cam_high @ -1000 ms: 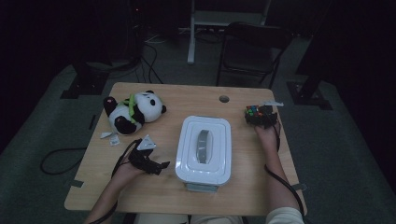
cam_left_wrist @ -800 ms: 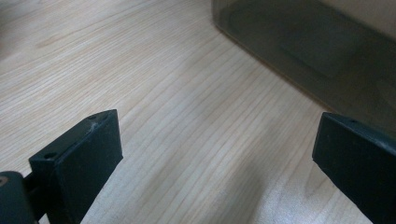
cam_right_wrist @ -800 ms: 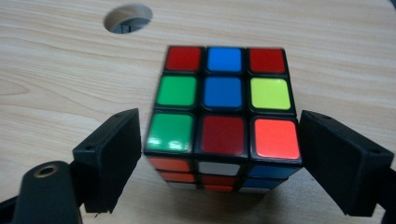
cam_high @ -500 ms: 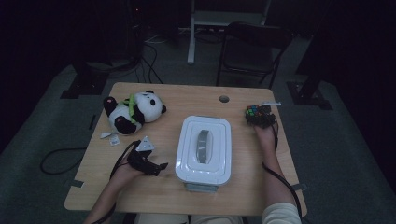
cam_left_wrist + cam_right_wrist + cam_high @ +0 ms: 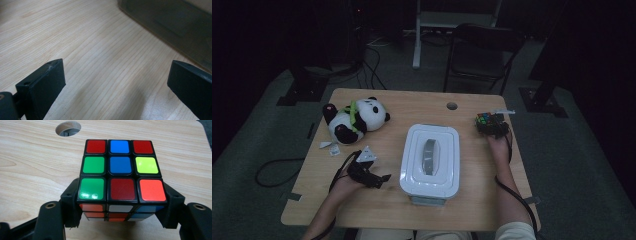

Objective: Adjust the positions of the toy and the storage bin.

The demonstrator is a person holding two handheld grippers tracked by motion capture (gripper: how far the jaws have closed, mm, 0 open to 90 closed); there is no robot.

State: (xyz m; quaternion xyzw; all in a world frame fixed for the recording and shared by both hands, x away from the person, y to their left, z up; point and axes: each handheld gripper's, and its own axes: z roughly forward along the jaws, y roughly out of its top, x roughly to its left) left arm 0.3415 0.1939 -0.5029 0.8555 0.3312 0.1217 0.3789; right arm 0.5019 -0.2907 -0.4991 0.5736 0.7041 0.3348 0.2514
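- A puzzle cube [image 5: 119,173] with glossy coloured stickers in a black frame sits near the far right corner of the pale wood-grain desk [image 5: 392,210], near a round cable hole [image 5: 68,128]
- The right hand-held gripper [image 5: 120,202] has just been closing its jaws; the cube stands between the black pads, which hug its two sides
- The left hand-held gripper [image 5: 117,82] rests low over bare desk, jaws wide apart, nothing between them
- A white rounded plastic box [image 5: 430,159], lid on with a grey handle, sits mid-desk; its contents are hidden
- A soft plush panda [image 5: 354,120] lies at the far left
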